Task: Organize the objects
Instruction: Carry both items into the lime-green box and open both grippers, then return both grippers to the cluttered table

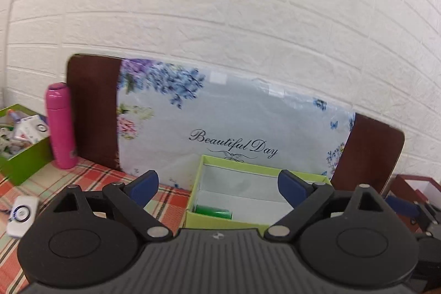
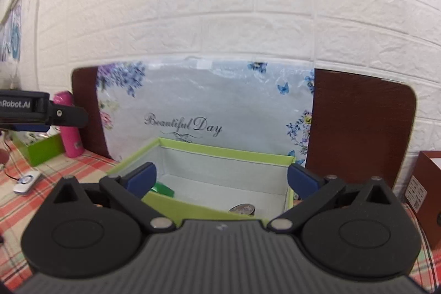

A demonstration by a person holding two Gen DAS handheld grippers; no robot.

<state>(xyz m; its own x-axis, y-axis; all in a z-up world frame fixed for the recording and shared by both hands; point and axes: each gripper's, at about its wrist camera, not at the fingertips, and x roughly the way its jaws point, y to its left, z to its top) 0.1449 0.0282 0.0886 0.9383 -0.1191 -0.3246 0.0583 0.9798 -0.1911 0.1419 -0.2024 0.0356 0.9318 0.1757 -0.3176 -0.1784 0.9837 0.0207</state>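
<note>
Both claws are spread wide w/ nothing between the pads: left gripper (image 1: 217,185), right gripper (image 2: 222,178). Looks like a drop-off's done, so imo the step now is clearing the box w/o snagging it. Lift straight out and keep the blue pads off the rim, esp the right one, since the box's right corner sits just beside its pad.

The green box (image 2: 220,149) fills the center of both views, right under and ahead of the claws. Inside: a green thing (image 1: 213,212) at lower left of the box, and a round tin (image 2: 242,209) at bottom center, half hidden. Pink bottle (image 1: 60,126) stands at mid-left, well apart, w/ a second green box (image 1: 24,164) beyond it.
</note>
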